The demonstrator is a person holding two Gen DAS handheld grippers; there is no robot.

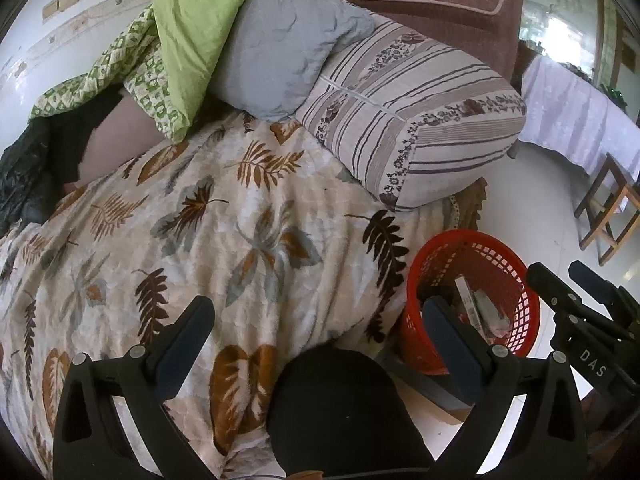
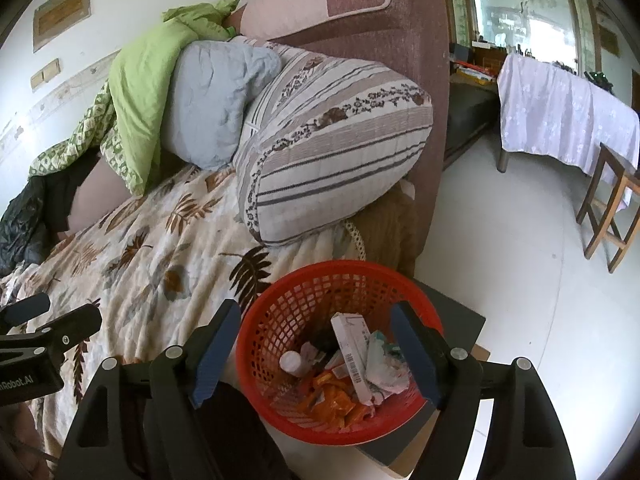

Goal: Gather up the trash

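This is a lived-in room of a home, a bedroom that runs on into a living space. The bed (image 2: 152, 240), spread with a leaf-print blanket (image 1: 240, 240), is the centre of it. At its head lie a striped pillow (image 2: 332, 152), a grey pillow (image 1: 280, 52) and a green quilt (image 1: 192, 28), against a padded headboard (image 2: 360, 12). Beside the bed stands a red basket (image 2: 280, 320) of rubbish. Beyond the bed are a cloth-covered table (image 2: 560, 120) and a wooden stool (image 2: 612, 208).

— What am I seeing around here?
— I'm looking at a leaf-print blanket (image 1: 224, 240) lying over the bed, a striped pillow (image 1: 420, 120) leaning by a grey one (image 1: 280, 60), and a cloth-draped table (image 2: 560, 116) standing beyond.
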